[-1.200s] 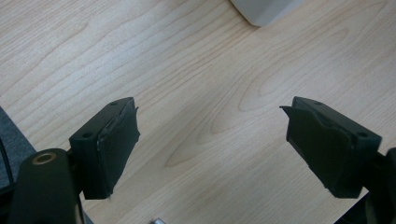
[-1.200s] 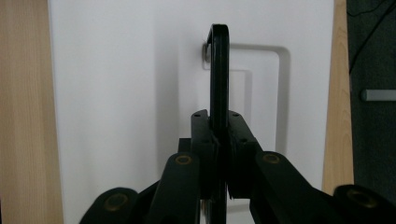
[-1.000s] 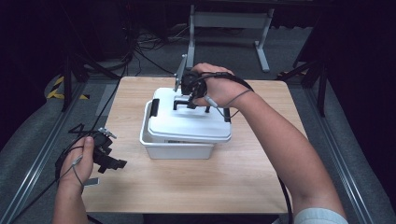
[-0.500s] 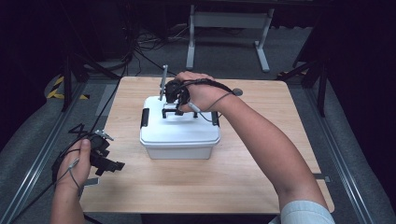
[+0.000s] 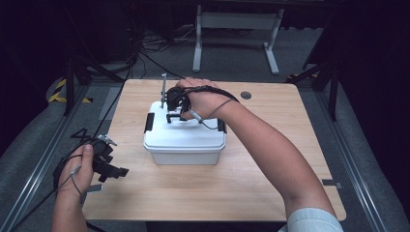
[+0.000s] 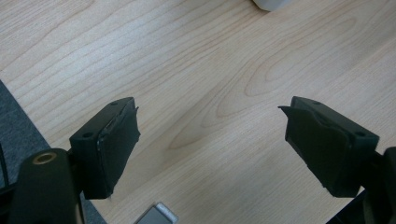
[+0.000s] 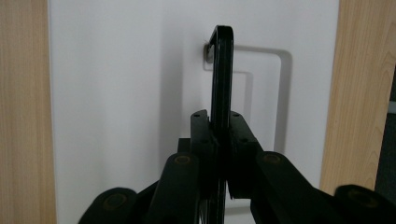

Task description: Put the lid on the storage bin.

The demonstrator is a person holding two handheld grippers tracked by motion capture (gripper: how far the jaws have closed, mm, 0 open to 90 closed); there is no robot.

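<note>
White plastic box (image 5: 183, 145) sits near mid-table (image 5: 270, 169), a little left of centre. Rectangular, rounded corners, lid on. Black latches at the two short ends: one at left (image 5: 149, 122), one at right (image 5: 222, 126). Lid top smooth white with a shallow moulded recess around the handle. Handle (image 7: 220, 84) is a thin black bail, standing upright from the lid, pivoting at a small grey fitting at its far end.

Right gripper (image 5: 175, 112) is over the back part of the lid, hand (image 5: 203, 99) wrapped around it, forearm crossing the table from the lower right. In the right gripper view the jaws are pressed together on the black handle, pinching it edge-on between the pads; white lid below, wood either side.

Left gripper (image 5: 109, 164) is held at the table's left edge, well apart from the box. In the left gripper view its jaws are spread wide over bare wood, nothing between them; a corner of the box shows at the top edge, and a small grey tab (image 6: 156, 215) at the bottom.

No brand, label or writing readable on box, lid or grippers.

Table is pale wood grain with a dark round hole (image 5: 245, 95) near the far right side.
</note>
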